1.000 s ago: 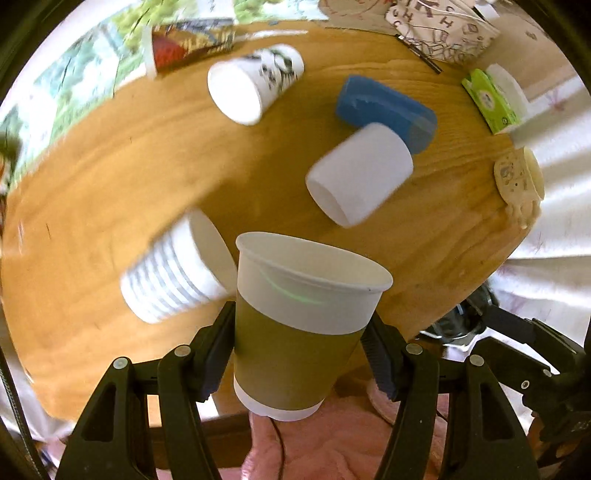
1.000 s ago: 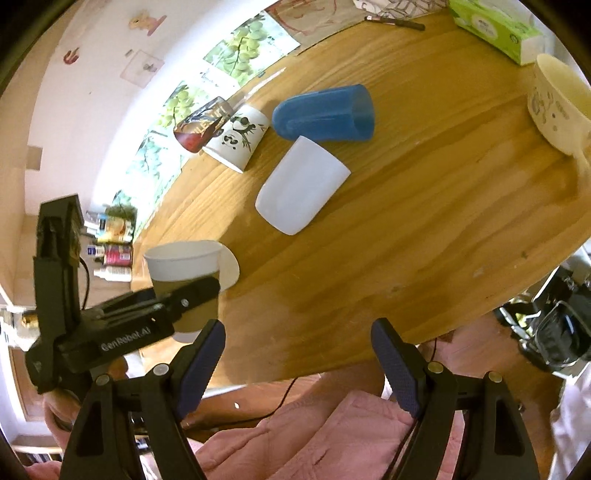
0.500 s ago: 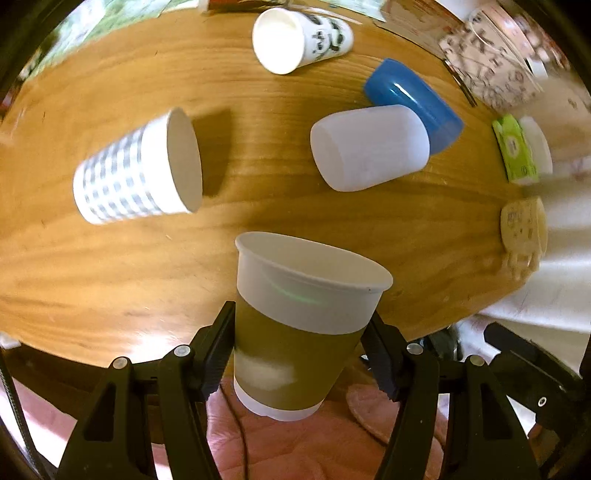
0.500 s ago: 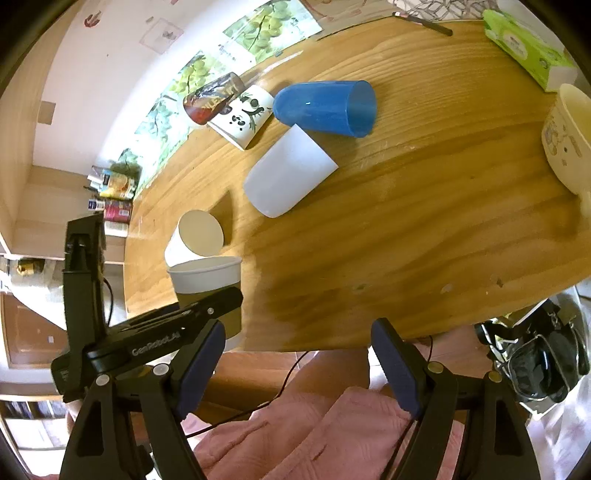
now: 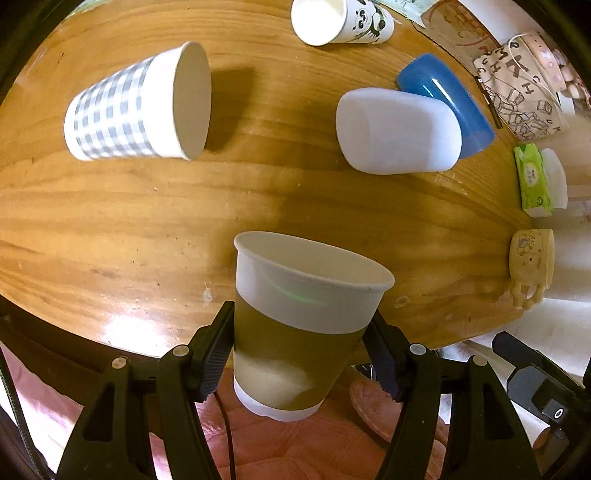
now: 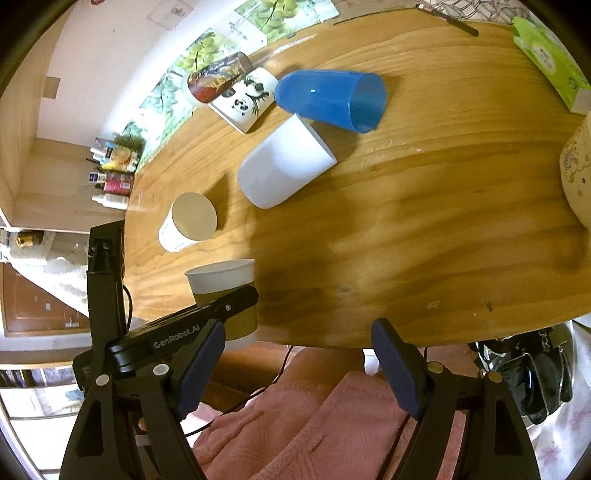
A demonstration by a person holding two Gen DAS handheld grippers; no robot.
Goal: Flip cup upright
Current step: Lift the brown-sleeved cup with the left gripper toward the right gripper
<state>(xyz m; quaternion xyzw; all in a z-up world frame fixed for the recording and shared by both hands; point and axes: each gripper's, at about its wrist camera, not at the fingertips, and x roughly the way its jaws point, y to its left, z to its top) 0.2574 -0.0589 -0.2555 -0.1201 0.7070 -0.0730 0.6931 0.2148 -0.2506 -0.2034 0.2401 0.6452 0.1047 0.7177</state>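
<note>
While its mouth faces up, a brown-and-white paper cup (image 5: pixel 303 325) sits clamped between the two pads of the left tongs (image 5: pixel 301 354), held at the near edge of the wooden bench (image 5: pixel 110 229); whether its base touches the wood cannot be told. From the right wrist view the same cup (image 6: pixel 225 295) appears upright at the bench's near left edge, the left tongs' black arm crossing in front of it. The right tongs (image 6: pixel 297 363) hang apart with nothing between them, off the near edge above pink fabric (image 6: pixel 295 424). Farther in, a grey-checked cup (image 5: pixel 136 110) lies on its side, its mouth turned toward a white cup (image 5: pixel 399 129) also on its side. A blue cup (image 5: pixel 450 96) lies touching the white one from behind, and a panda-print cup (image 5: pixel 340 18) lies beyond them. At the far right edge of the bench rest a green tissue pack (image 5: pixel 532 181) and a cream mug (image 5: pixel 532 258).
</note>
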